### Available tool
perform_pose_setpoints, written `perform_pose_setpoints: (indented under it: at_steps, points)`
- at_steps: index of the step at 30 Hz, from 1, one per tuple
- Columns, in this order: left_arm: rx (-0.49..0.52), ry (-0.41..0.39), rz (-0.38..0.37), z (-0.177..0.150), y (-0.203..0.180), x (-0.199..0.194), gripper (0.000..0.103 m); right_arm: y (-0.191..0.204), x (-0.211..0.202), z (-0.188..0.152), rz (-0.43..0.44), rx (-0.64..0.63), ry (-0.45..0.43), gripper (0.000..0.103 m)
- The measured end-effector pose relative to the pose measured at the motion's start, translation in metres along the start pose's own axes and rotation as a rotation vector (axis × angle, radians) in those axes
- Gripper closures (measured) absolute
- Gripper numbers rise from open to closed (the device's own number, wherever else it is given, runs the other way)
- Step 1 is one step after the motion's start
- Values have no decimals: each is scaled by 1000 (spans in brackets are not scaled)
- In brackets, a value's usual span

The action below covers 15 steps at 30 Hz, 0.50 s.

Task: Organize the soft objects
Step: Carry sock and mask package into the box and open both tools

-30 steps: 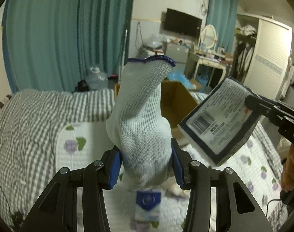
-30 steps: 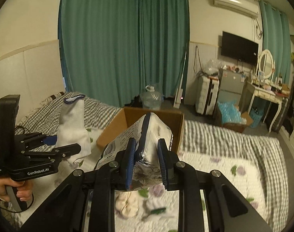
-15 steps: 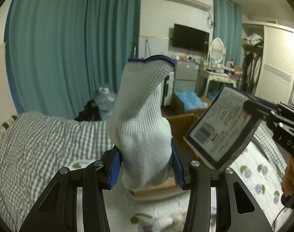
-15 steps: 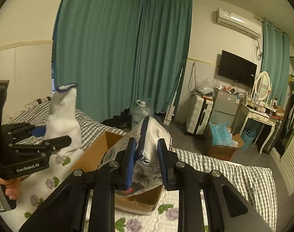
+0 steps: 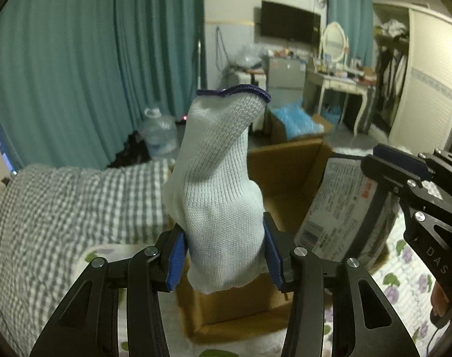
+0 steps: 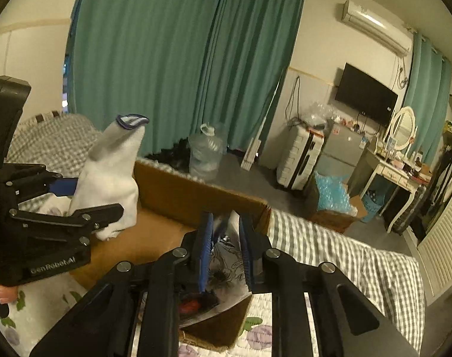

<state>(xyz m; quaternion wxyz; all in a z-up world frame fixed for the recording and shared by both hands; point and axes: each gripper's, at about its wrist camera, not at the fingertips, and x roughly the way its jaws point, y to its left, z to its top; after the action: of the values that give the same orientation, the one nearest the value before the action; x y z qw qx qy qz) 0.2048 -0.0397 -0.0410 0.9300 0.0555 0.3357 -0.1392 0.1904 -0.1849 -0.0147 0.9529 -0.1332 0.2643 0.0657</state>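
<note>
Left gripper: my jaws are clamped on the white knit glove, which stands cuff-up between the blue pads; its lower end hangs just over the near wall of the cardboard box.
Right gripper: jaws pinched on the printed soft pack, which is tilted down into the box's right-hand corner. I judge the pack partly inside, below the rim.
Box: open-topped, on the bed, floral quilt around it. Interior floor looks mostly bare from the right wrist view.
Step in hand (my judgement): dropping both soft items into the box.
How I would do it well: bring the glove forward past the near wall before I release, so it falls inside and not onto the quilt. Lower it first; the limp cuff may flop sideways over the rim.
Pack: ease it down until the bottom rests on the box floor, then part the jaws; releasing early may leave it leaning on the corner.
Clearance: the two grippers are near each other over the box, so I would release one at a time.
Unknown: I cannot tell whether the pack touches the floor.
</note>
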Motion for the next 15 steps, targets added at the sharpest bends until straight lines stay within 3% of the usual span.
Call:
perform_pose_setpoints:
  at_steps: [9,15]
  points:
    - [27,164,-3,-15,-17,42,52,10,34,-22,20,-30,94,88]
    - [46,158,25,-17,-21,43,47,-1,36,-26,26,-8,82,88]
